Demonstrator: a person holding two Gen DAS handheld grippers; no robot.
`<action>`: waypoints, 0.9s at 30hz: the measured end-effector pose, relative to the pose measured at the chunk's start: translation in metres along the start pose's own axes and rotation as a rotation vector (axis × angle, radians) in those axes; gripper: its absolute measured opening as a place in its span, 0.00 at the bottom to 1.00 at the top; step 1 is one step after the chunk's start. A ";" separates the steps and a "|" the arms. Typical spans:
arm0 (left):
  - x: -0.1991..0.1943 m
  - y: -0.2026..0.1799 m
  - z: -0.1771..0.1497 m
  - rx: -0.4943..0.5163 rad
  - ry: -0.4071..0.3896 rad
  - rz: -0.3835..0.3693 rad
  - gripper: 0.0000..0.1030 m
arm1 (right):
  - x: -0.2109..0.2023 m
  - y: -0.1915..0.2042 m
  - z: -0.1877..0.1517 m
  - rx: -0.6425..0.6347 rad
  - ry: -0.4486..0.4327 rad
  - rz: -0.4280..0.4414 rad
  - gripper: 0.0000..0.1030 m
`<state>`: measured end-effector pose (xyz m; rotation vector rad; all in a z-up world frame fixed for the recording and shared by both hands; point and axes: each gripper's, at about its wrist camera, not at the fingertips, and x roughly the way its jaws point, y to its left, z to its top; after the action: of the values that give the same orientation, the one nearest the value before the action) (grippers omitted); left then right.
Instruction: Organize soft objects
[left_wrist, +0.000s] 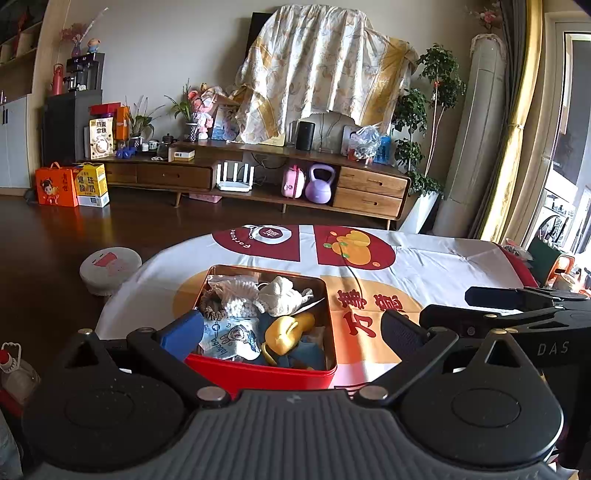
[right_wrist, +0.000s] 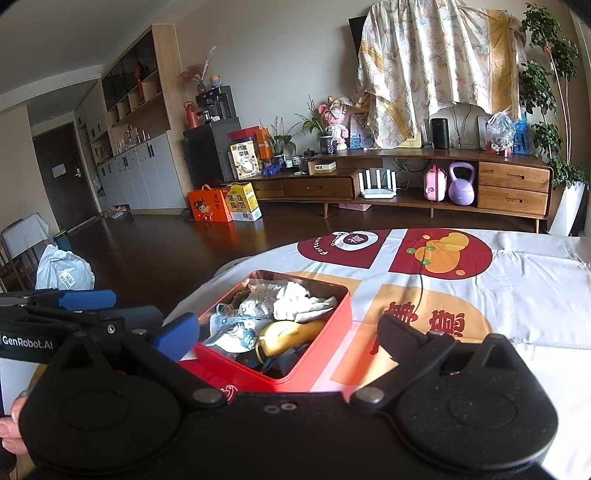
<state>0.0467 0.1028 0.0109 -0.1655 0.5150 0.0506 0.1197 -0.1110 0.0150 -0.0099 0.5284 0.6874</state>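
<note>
A red tin (left_wrist: 266, 373) sat on a round table draped in a white cloth (left_wrist: 436, 266) printed with red and orange panels. In the left wrist view the tin lay at about 6 o'clock of the table's visible surface, close to the near edge. It was packed with soft things: a white crocheted piece (left_wrist: 236, 295) at its 11 o'clock corner, a crumpled white cloth (left_wrist: 284, 295) beside that at 1 o'clock, a brown scrunchie (left_wrist: 212, 306) along the 9 o'clock wall, a small pouch printed with a rabbit (left_wrist: 232, 338) at 7 o'clock, and a yellow plush toy (left_wrist: 288, 330) at 5 o'clock lying over blue fabric (left_wrist: 308, 352).

The left gripper (left_wrist: 291, 328) hung above the tin with its fingers spread wide, the blue pad (left_wrist: 183, 334) over the tin's 8 o'clock corner and the black finger out past its 3 o'clock side; nothing was between them. The right gripper (right_wrist: 284, 332) was likewise spread wide and empty, poised over the same tin (right_wrist: 295, 373), with the plush toy (right_wrist: 288, 334) directly between its fingers but below them. Each gripper appeared at the edge of the other's view. A hand (right_wrist: 11, 424) showed at 8 o'clock of the right wrist view.
</note>
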 end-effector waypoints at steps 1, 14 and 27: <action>0.000 0.000 0.000 0.000 0.000 -0.001 1.00 | 0.000 0.000 0.000 0.001 0.000 -0.001 1.00; 0.000 -0.003 -0.002 0.002 0.001 -0.011 1.00 | -0.003 -0.002 0.000 0.011 -0.003 -0.004 1.00; -0.011 -0.014 -0.004 0.018 -0.016 -0.029 1.00 | -0.020 -0.002 -0.001 0.024 -0.017 -0.013 1.00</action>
<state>0.0359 0.0884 0.0149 -0.1545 0.4973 0.0194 0.1072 -0.1250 0.0235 0.0145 0.5199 0.6680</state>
